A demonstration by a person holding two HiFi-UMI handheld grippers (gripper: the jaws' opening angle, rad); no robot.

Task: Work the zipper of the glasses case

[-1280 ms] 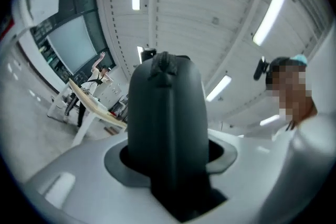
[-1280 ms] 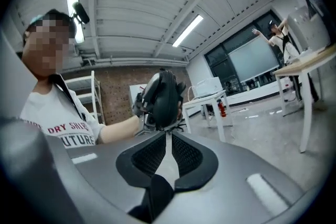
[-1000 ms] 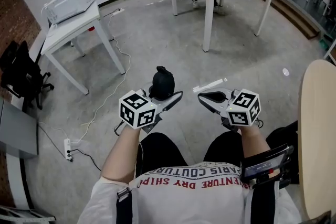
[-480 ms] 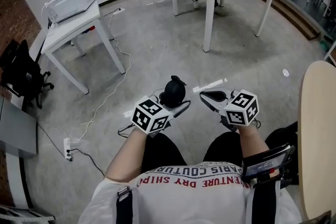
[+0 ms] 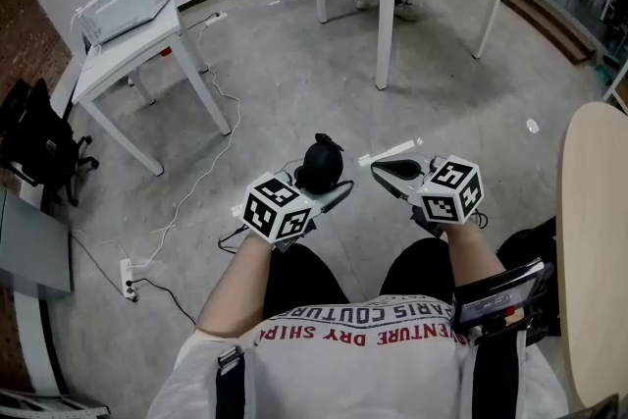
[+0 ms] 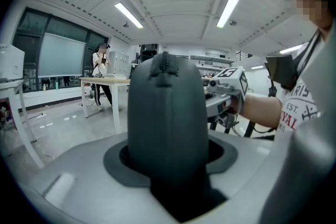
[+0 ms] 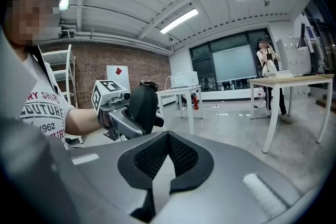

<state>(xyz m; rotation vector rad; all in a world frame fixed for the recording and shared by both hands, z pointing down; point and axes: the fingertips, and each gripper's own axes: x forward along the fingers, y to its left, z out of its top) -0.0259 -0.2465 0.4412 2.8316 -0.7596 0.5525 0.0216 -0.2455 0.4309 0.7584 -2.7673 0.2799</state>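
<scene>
The left gripper [image 5: 319,192] pinches the dark grey, rounded fabric glasses case [image 6: 167,113] upright by its lower end, with the zipper [image 6: 164,66] at twelve o'clock. At the case's three o'clock and apart from it, the right gripper [image 5: 397,170] is pressed together and empty. A sideways tug could twist the case loose, since only one end is clamped.

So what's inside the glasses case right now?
Not visible. The glasses case stands upright, clamped in the left gripper, its dark shell covering the interior. Only the zipper along its top edge shows; no opening is visible.
</scene>
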